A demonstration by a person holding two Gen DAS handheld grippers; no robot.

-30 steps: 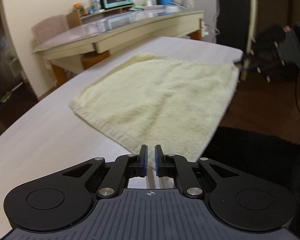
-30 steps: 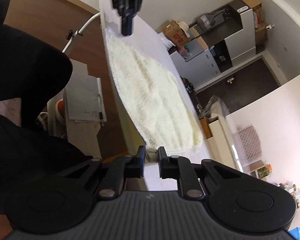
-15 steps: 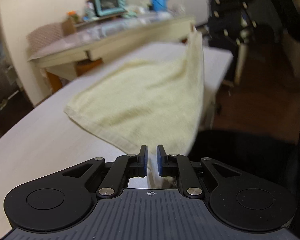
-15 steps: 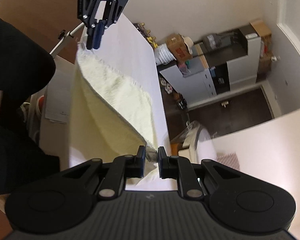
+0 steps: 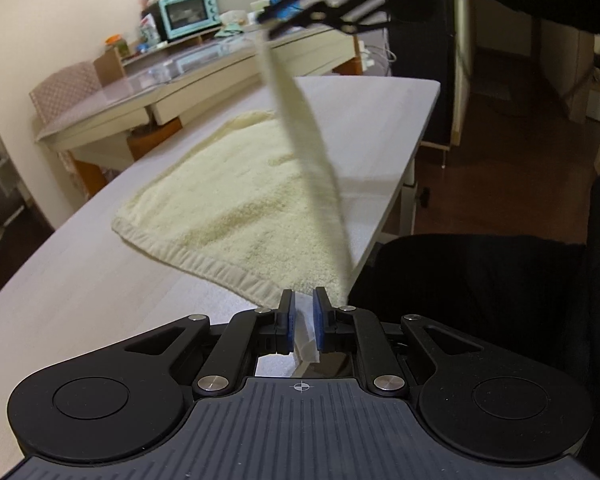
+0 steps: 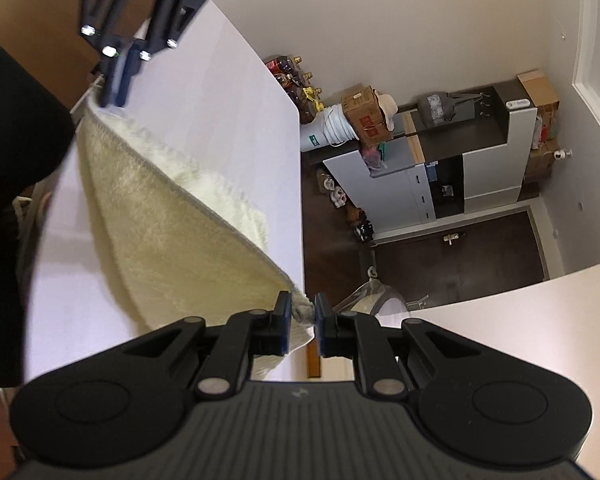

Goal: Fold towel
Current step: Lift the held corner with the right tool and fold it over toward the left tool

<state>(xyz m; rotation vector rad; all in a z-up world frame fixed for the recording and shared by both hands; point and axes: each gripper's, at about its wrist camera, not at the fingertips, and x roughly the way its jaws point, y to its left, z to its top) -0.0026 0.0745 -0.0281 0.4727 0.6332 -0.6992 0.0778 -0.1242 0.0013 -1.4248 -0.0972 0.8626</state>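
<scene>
Since the earlier frame my right tongs [image 6: 302,312] have raised their towel [image 5: 236,208] corner higher above the bench [image 5: 80,280]; my left tongs [image 5: 303,312] grip the near corner; both pinch cloth narrowly; far half lies flat.

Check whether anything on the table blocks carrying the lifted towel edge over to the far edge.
Nothing visible does. Both grippers, left and right, pinch corners of the towel; the table beyond it shows only bare surface.
</scene>
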